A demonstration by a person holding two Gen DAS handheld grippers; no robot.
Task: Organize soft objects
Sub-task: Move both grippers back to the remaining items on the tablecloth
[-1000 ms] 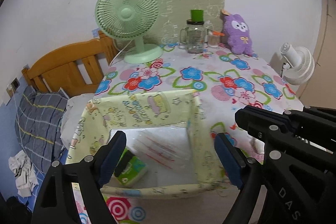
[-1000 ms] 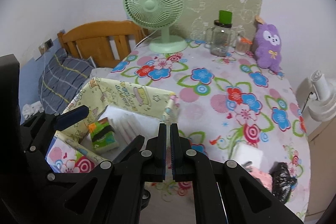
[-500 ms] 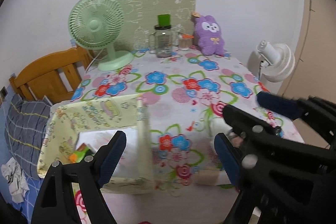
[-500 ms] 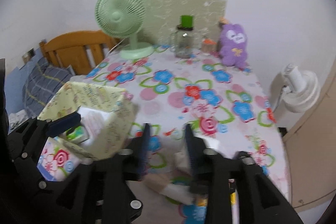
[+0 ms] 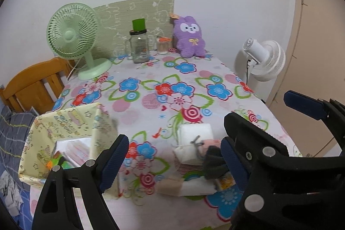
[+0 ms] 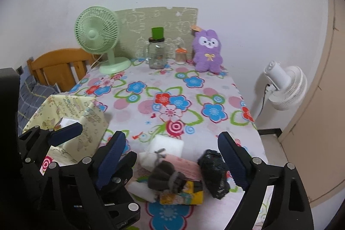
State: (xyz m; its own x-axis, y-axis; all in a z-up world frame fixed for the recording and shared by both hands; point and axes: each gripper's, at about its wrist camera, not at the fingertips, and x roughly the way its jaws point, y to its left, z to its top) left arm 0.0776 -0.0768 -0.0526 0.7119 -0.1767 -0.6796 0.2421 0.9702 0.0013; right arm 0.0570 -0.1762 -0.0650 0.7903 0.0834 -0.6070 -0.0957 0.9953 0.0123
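A heap of soft things lies near the table's front right: a white pack [image 5: 195, 132] [image 6: 169, 144], a pink pack [image 6: 185, 166], a grey sock [image 6: 165, 174], a black crumpled bag [image 6: 213, 169] and a yellow pack [image 6: 183, 196]. My right gripper [image 6: 172, 152] hovers over this heap with its jaws opening and nothing pressed between them. My left gripper [image 5: 174, 156] stands open and empty just left of the heap. The yellow fabric box [image 5: 64, 130] [image 6: 71, 111] at the left holds a few packs. A purple plush [image 5: 189, 37] [image 6: 207, 51] sits at the back.
A green desk fan [image 5: 73, 36], a glass jar with a green cap [image 5: 139, 46] and a small jar stand along the back wall. A white floor fan [image 6: 284, 87] is off the table's right edge. A wooden bed frame [image 5: 32, 83] is at the left.
Both grippers swung right, from above the yellow box to the heap of soft things. The right gripper went from shut to wide open. The left stayed open.
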